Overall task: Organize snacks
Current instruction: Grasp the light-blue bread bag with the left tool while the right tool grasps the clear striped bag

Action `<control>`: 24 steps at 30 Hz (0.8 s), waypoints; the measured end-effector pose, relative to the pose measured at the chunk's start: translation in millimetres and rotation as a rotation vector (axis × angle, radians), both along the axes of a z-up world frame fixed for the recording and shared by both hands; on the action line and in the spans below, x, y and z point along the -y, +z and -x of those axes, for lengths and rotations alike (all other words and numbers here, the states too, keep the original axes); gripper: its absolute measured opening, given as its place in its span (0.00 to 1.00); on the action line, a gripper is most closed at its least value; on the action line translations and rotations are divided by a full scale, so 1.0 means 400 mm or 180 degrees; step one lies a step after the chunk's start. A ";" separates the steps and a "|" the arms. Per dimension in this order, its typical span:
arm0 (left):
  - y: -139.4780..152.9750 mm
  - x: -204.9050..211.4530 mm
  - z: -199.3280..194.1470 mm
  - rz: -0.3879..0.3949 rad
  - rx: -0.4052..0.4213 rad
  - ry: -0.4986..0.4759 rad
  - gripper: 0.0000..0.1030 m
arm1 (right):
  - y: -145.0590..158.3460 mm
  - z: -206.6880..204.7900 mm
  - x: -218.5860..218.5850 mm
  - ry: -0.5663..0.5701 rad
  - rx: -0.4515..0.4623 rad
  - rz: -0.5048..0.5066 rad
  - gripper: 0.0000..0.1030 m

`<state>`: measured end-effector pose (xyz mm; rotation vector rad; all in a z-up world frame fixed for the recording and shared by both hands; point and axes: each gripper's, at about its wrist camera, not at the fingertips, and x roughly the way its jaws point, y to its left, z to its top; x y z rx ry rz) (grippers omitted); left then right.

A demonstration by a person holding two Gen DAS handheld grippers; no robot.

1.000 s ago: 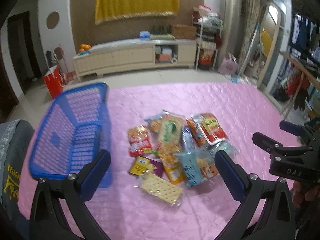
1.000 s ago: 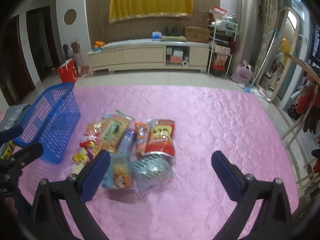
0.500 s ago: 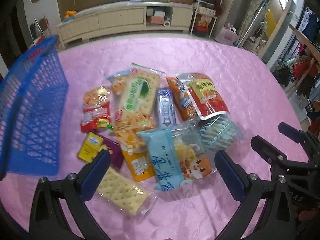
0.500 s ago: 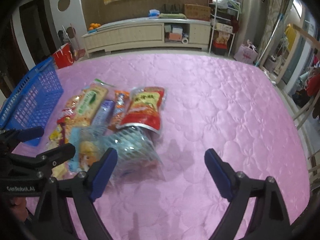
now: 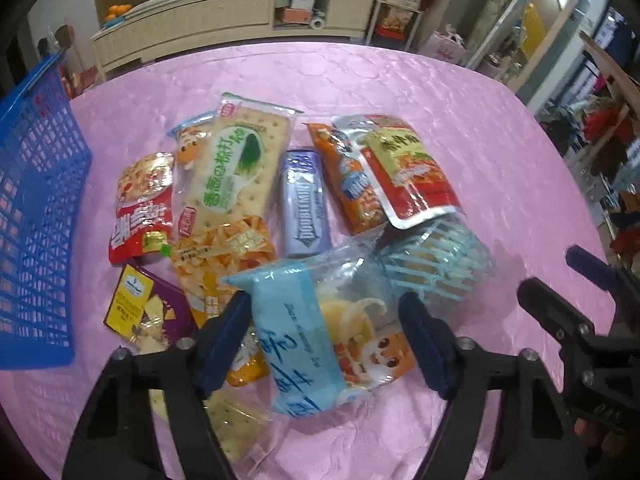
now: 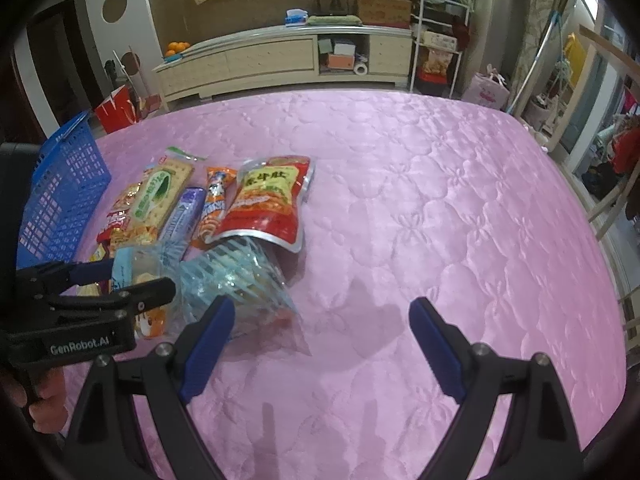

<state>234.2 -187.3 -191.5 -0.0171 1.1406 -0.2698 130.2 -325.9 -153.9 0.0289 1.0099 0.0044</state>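
Left fingers [image 5: 224, 332] closing around blue snack bag [image 5: 316, 332]; right fingers [image 6: 208, 340] wide, empty, over pink cloth [image 6: 440, 200]

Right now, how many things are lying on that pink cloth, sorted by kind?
Snack packets: 11
Blue basket: 1
Total: 12

Left gripper [image 5: 324, 336] has descended onto the snack pile. Its jaws have narrowed around the light-blue packet [image 5: 304, 340]. Pad contact unclear.
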 end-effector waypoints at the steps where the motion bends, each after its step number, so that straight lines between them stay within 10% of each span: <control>1: 0.004 0.001 0.005 -0.0021 0.0028 -0.0029 0.64 | 0.001 0.000 -0.001 0.0001 -0.0007 -0.0008 0.89; 24: 0.134 -0.187 0.142 0.0310 0.0485 0.0029 0.62 | -0.010 -0.065 -0.173 0.0682 -0.0301 0.0278 0.90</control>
